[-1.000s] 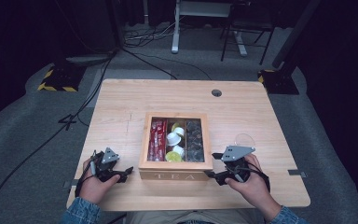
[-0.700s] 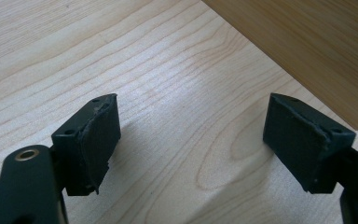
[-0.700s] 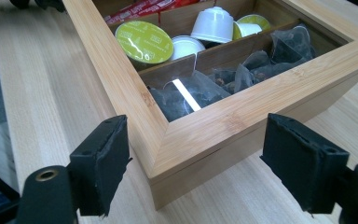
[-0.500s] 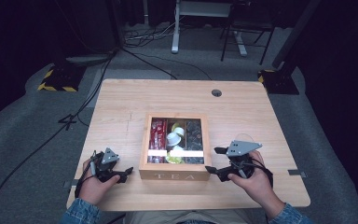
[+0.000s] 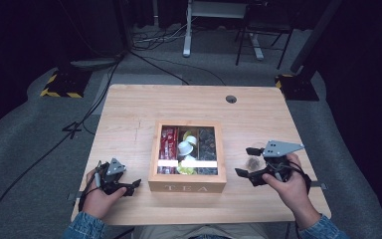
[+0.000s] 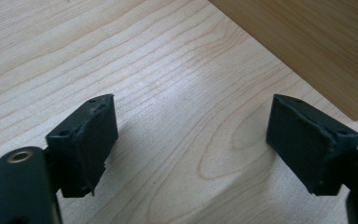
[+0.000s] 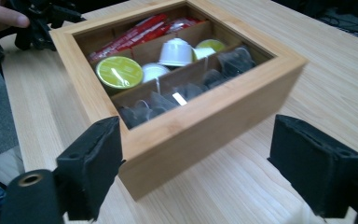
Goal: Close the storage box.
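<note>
A wooden tea box (image 5: 186, 187) marked TEA stands open at the table's middle, holding red sachets (image 5: 167, 142), white and green capsules (image 5: 185, 148) and dark tea bags (image 5: 207, 142). My right gripper (image 5: 246, 161) hovers to the right of the box, pointing at it. Its jaws have just been opening and stand wide, with nothing pressed between them. A small dark sachet (image 5: 253, 162) appears to lie on the wood under them. In the right gripper view the box (image 7: 205, 126) sits just beyond the jaws. My left gripper (image 5: 131, 187) rests open on the table left of the box, with bare wood between its jaws (image 6: 191, 112).
The wooden table (image 5: 129, 114) has a cable hole (image 5: 231, 99) at the back right. The box's side wall (image 6: 307, 46) is close to the left gripper. The other hand with its gripper (image 7: 42, 18) lies beyond the box. Cables and stand legs are on the floor behind.
My right gripper has drawn back from the box's right wall, moving right and up, and its jaws have spread wider. The left gripper has stayed put.
</note>
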`<state>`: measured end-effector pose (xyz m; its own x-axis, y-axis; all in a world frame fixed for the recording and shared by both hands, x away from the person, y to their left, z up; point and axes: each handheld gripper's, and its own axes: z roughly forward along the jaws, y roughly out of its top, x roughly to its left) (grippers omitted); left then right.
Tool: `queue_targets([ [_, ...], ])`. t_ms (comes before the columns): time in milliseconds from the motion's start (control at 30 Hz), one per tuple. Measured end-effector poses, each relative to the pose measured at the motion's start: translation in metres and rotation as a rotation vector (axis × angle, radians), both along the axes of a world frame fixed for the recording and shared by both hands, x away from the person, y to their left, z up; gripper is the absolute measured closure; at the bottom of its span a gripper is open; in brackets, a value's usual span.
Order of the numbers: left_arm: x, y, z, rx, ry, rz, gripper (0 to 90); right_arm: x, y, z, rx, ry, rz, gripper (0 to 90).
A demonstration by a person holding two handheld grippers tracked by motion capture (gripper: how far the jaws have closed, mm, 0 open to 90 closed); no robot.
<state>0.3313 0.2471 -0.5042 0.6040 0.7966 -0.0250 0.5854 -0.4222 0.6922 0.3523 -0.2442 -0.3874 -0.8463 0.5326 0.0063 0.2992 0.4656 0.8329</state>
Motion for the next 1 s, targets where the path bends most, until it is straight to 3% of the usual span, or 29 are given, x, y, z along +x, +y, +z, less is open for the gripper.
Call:
queue_targets([
  [233,0.001,0.002,0.000,0.007,-0.003,-0.011,15.4,0.003,-0.035,0.006,0.008,0.019,-0.080,15.8],
  [367,0.001,0.004,0.000,0.003,-0.003,-0.007,15.4,0.003,-0.054,0.006,-0.038,0.025,-0.101,15.9],
  [567,0.001,0.005,0.000,0.001,0.001,-0.003,15.4,0.007,-0.085,0.001,-0.042,0.048,-0.175,15.9],
  [933,0.001,0.008,0.000,0.003,0.000,-0.016,15.2,0.017,-0.126,-0.028,-0.078,0.130,-0.254,16.9],
  [1000,0.001,0.008,0.000,0.002,-0.001,-0.015,15.1,0.018,-0.131,-0.036,-0.065,0.146,-0.275,17.0],
])
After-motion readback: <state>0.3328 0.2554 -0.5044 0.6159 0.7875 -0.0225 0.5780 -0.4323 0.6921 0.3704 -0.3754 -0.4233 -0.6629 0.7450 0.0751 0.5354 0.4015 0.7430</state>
